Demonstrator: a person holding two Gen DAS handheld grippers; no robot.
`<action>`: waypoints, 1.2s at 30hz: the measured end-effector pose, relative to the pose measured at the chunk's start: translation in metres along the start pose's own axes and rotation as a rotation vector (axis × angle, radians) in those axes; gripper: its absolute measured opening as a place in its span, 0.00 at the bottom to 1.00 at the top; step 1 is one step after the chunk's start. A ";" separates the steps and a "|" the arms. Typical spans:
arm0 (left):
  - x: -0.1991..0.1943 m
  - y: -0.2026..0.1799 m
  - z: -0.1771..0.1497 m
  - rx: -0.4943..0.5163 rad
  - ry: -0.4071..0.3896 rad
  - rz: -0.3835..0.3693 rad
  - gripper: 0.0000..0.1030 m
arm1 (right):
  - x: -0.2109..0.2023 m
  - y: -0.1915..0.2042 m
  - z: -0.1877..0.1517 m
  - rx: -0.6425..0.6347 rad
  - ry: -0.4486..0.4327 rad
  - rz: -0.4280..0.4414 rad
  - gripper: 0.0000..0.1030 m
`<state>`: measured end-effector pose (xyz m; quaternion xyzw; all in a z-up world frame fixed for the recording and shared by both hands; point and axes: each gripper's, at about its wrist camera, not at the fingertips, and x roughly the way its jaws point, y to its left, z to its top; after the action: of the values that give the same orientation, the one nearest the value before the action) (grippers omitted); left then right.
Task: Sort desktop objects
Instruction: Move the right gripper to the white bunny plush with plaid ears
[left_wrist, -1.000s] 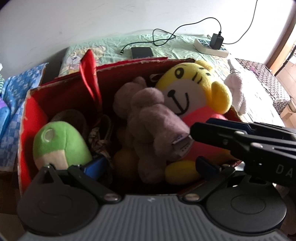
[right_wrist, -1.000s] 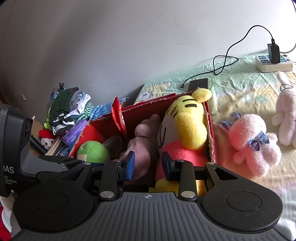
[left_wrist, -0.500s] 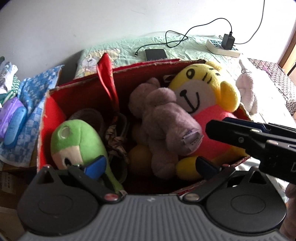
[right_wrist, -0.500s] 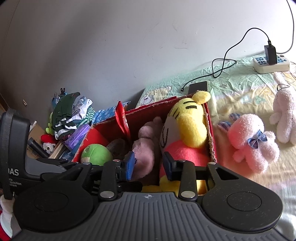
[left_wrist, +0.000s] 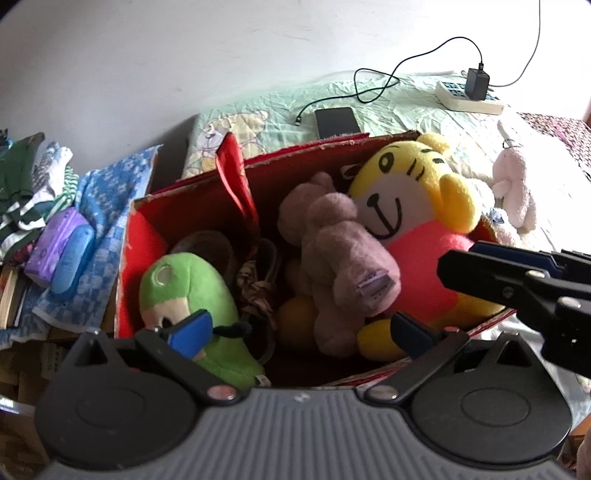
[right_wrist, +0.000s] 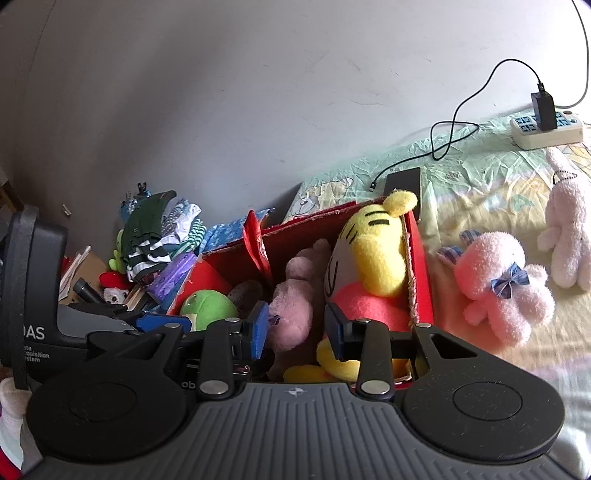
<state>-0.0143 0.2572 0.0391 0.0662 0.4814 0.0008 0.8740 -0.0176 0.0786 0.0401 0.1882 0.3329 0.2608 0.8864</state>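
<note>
Left gripper (left_wrist: 301, 328) higher (plush-crammed red box (left_wrist: 192, 195))

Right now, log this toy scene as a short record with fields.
container: red box, open top
inside box: green plush, mauve plush, yellow tiger plush
outside box, on the bed: pink plush with blue bow, white rabbit plush
also on bed: phone, power strip
left tongs: open, nothing held
right tongs: open, nothing held
</note>
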 end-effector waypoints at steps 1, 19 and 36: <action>-0.002 -0.002 0.001 -0.008 0.001 0.008 0.99 | -0.002 -0.003 0.001 0.002 0.002 0.010 0.36; -0.034 -0.080 0.030 -0.067 -0.053 0.086 0.99 | -0.049 -0.075 0.026 0.013 0.026 0.097 0.36; -0.014 -0.196 0.069 0.004 -0.059 0.007 0.99 | -0.091 -0.188 0.037 0.132 0.035 0.015 0.37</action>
<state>0.0243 0.0540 0.0647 0.0696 0.4552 0.0011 0.8877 0.0128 -0.1301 0.0158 0.2443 0.3636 0.2482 0.8640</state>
